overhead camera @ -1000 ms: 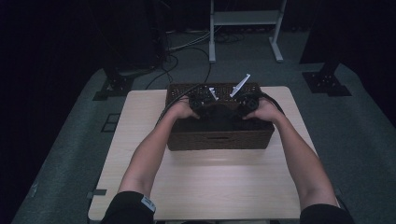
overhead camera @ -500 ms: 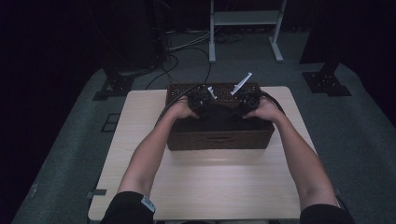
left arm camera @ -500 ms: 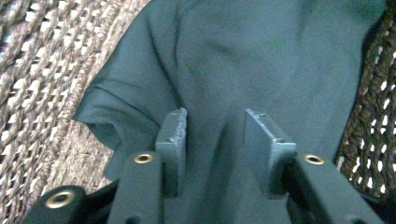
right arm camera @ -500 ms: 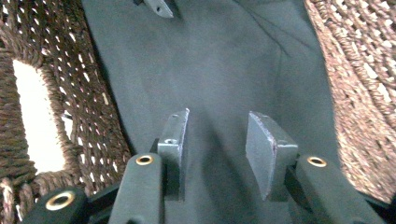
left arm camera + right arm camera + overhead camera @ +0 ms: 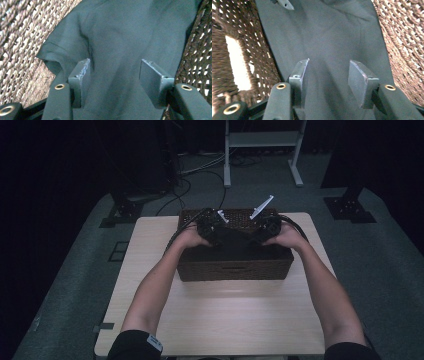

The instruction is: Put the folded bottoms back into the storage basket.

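A brown woven basket (image 5: 235, 268) stands at the far middle of the light wooden table (image 5: 220, 320). A dark cloth (image 5: 236, 241) lies inside it. Both of my grippers reach down into the basket from its two ends, the left gripper (image 5: 209, 226) and the right gripper (image 5: 266, 228). In the left gripper view the left gripper (image 5: 113, 68) is open just above the cloth (image 5: 130, 35), its jaws having just been opening. The right gripper (image 5: 328, 68) is likewise open over the cloth (image 5: 324, 32) after just opening. No pad presses the fabric. Wicker walls (image 5: 20, 37) (image 5: 404, 35) flank the cloth.
The basket's front wall has a handle slot (image 5: 235, 65). Behind the table stand a white frame (image 5: 262, 140), floor cables (image 5: 200, 170) and dark stand feet (image 5: 122, 212) (image 5: 350, 207). The near half of the tabletop lies under the person's forearms (image 5: 150, 290).
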The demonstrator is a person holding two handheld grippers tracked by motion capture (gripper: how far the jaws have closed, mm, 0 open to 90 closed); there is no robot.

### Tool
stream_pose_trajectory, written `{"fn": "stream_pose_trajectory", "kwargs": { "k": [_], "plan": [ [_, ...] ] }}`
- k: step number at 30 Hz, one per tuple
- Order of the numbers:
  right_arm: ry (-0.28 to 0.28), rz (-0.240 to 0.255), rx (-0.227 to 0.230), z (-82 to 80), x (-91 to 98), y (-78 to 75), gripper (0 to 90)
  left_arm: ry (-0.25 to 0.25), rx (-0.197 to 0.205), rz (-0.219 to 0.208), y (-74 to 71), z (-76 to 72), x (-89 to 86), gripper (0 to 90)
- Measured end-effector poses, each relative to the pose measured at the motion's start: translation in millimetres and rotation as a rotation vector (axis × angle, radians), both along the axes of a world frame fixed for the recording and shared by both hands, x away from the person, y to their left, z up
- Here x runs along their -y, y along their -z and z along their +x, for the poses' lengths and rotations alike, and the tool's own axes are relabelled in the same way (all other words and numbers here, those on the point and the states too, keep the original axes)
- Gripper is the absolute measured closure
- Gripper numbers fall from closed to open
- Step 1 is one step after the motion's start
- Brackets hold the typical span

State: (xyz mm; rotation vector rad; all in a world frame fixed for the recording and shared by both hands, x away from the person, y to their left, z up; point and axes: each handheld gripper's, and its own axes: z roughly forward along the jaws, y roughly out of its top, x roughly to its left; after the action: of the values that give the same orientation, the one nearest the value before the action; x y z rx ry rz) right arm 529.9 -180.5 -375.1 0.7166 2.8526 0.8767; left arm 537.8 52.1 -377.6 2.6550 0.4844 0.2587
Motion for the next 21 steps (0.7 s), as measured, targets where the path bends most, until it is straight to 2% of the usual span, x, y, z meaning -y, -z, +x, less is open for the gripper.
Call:
{"fn": "stream_pose_trajectory", "kwargs": {
  "k": [1, 4, 5, 8, 11, 21],
  "plan": [
    [0.001, 0.004, 0.003, -0.5, 1.0, -1.2, 48.8, 0.000, -0.003, -0.014, -2.2, -1.3, -0.2, 40.6],
    [-0.003, 0.019, 0.018, -4.6, 4.1, -6.8, 47.7, 0.003, 0.005, -0.010, -4.6, -3.4, -0.1, 39.2],
    [-0.004, 0.023, 0.025, -6.2, 5.1, -9.2, 47.0, 0.007, -0.003, -0.028, -7.3, -5.1, -0.8, 38.4],
    [-0.017, 0.034, 0.029, -9.3, 6.9, -13.4, 46.3, 0.022, 0.004, -0.024, -10.3, -7.4, -1.3, 37.0],
    [-0.028, 0.041, 0.045, -15.2, 8.8, -20.5, 44.8, 0.040, 0.007, -0.040, -17.3, -13.6, -2.0, 35.5],
    [-0.058, 0.052, 0.063, -30.2, 8.5, -33.4, 40.5, 0.051, 0.023, -0.045, -31.6, -26.2, -10.4, 32.1]
  ]
}}
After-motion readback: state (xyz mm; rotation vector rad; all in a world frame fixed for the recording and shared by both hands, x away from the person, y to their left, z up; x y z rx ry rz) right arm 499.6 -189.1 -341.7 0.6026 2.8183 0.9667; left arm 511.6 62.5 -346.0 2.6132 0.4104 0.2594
